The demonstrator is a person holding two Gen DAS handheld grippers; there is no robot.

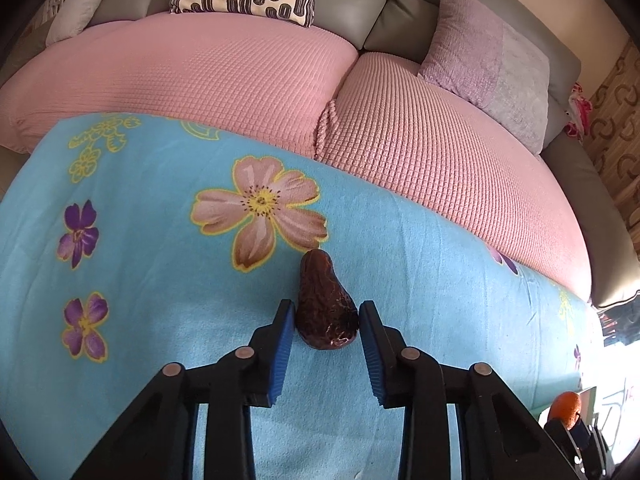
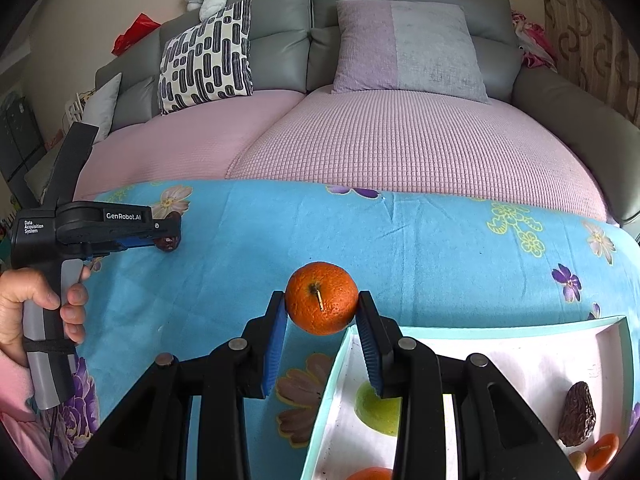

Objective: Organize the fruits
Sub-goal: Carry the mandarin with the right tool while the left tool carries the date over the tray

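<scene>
A dark brown wrinkled fruit [image 1: 320, 280] lies on the blue floral blanket [image 1: 160, 280]. My left gripper [image 1: 327, 309] holds its wide end, with the blue pads pressed against both sides. From the right wrist view, the left gripper [image 2: 170, 236] is low at the blanket's left side, held by a hand [image 2: 36, 308]. My right gripper [image 2: 321, 298] is shut on an orange [image 2: 322, 312], stem towards the camera, just above the blanket by the left corner of a white tray [image 2: 480, 332] with a teal rim. The orange [image 1: 565, 406] also shows at the lower right of the left wrist view.
The tray holds a green fruit [image 2: 374, 414], another dark wrinkled fruit [image 2: 578, 416], a small orange [image 2: 602, 452] and one more orange [image 2: 370, 474] at the bottom edge. Behind the blanket stands a grey sofa with pink seat covers [image 2: 400, 140] and pillows [image 2: 408, 48].
</scene>
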